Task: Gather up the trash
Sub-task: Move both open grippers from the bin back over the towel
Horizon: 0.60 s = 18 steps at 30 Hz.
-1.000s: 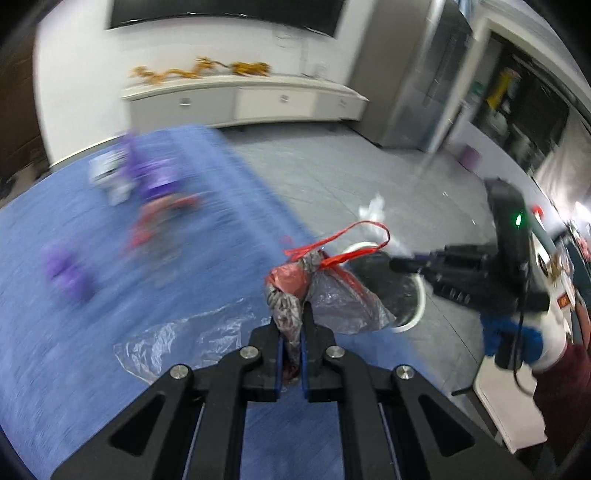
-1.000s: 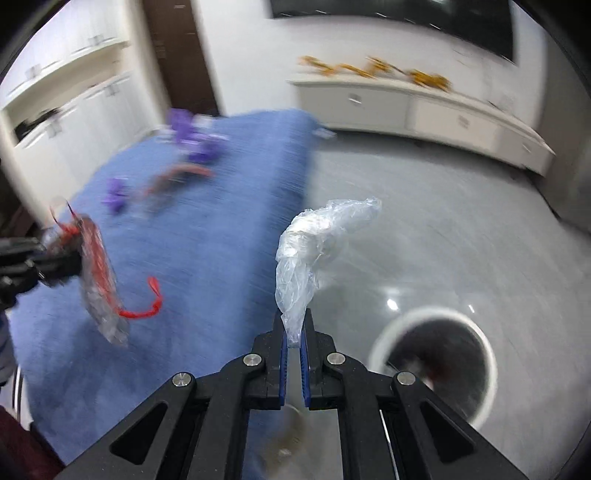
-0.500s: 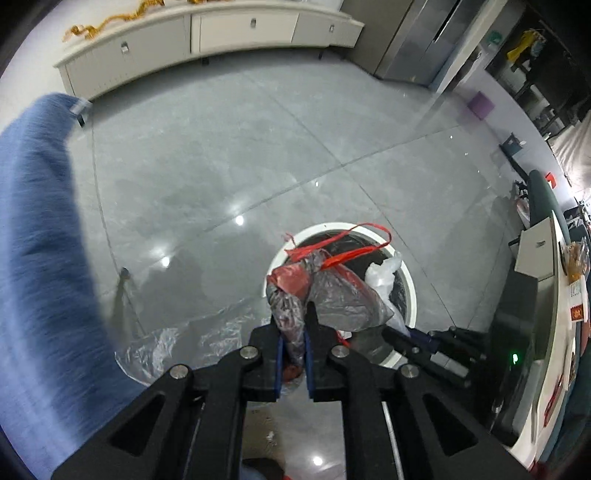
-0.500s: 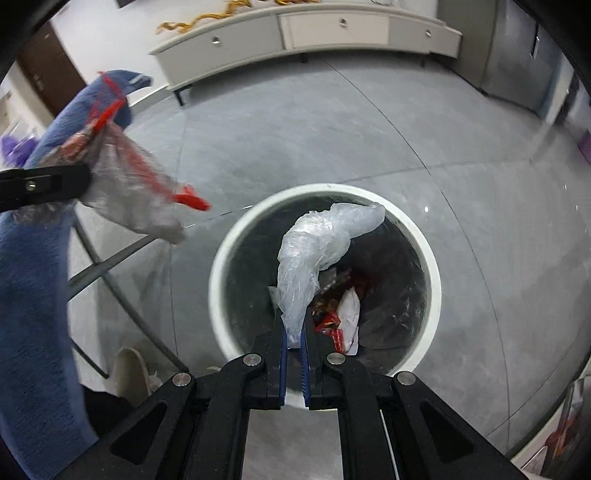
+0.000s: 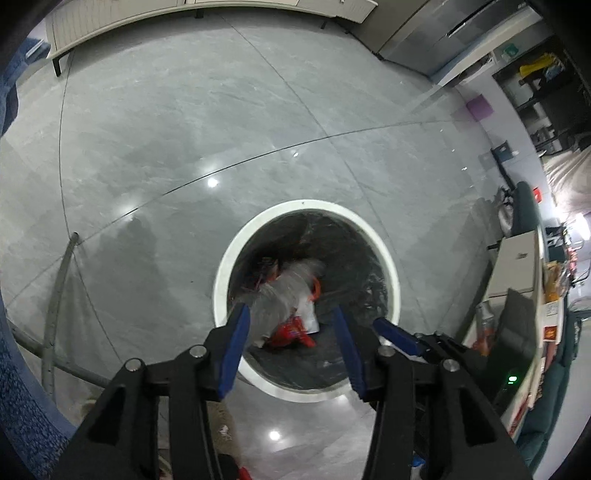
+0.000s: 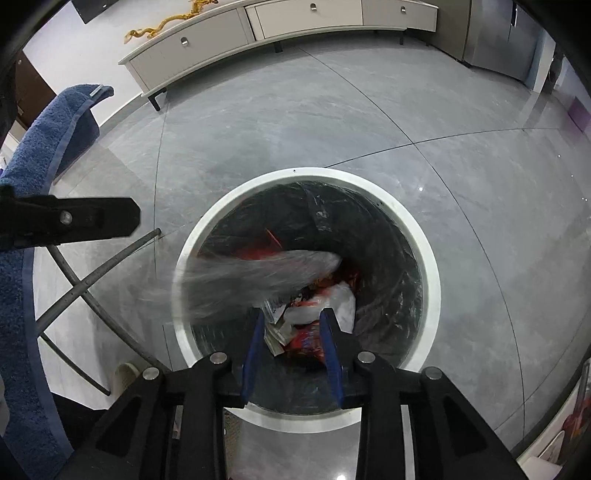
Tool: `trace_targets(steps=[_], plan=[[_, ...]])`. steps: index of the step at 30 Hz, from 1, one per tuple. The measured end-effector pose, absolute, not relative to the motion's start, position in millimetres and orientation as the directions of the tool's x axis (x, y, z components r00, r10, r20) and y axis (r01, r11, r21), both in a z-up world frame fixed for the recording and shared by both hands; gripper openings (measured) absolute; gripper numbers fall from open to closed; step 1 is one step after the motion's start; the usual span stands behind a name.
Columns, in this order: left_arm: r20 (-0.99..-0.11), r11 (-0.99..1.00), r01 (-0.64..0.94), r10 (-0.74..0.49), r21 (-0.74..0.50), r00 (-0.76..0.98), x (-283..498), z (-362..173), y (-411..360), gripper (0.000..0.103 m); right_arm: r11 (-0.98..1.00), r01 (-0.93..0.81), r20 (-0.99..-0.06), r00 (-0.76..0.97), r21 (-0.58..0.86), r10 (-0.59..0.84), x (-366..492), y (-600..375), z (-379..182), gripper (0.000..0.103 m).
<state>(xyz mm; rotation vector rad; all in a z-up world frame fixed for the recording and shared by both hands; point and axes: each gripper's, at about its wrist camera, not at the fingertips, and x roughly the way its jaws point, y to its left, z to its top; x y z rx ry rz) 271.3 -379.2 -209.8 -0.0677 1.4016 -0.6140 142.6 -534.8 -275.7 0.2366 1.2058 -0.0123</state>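
A round bin (image 5: 306, 205) with a white rim and a black liner stands on the floor, directly below both grippers. The jaws of my left gripper (image 5: 291, 332) are opening, and no pad presses on anything. A blurred clear bag with red scraps (image 5: 288, 291) drops between them into the bin. The jaws of my right gripper (image 6: 291, 332) are opening above the bin (image 6: 306, 173), with nothing gripped. A smeared clear bag (image 6: 251, 280) streaks across the opening. A white plastic bag (image 6: 325, 302) lies on red wrappers inside. One left finger (image 6: 74, 219) shows at the left.
A blue towel (image 6: 22, 184) covers a table on the left, with its grey metal legs (image 6: 85, 280) beside the bin. A long white sideboard (image 6: 258, 22) runs along the far wall. Shelves and a counter (image 5: 517, 258) stand to the right. Glossy grey tiles surround the bin.
Both grippers swung from the blue table to above the bin and tilted down. Their jaws went from shut on plastic bags to open, and the bags fell into the bin.
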Motion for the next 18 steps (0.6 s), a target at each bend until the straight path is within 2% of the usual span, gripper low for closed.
trace_targets(steps=[5, 9, 18], plan=[[-0.869, 0.827, 0.357, -0.489, -0.433, 0.077, 261, -185, -365, 0.046, 0.976, 0.140, -0.919, 0.380, 0.169, 0.105, 136, -533, -263, 0.030], [-0.850, 0.825, 0.387, -0.501, -0.412, 0.163, 244, -151, -342, 0.046, 0.984, 0.111, -0.909, 0.409, 0.140, 0.083, 130, -520, -240, 0.031], [-0.779, 0.903, 0.368, -0.389, -0.219, 0.492, 188, -78, -232, 0.046, 0.995, -0.003, -0.849, 0.520, 0.101, 0.088, 104, -451, -169, 0.037]])
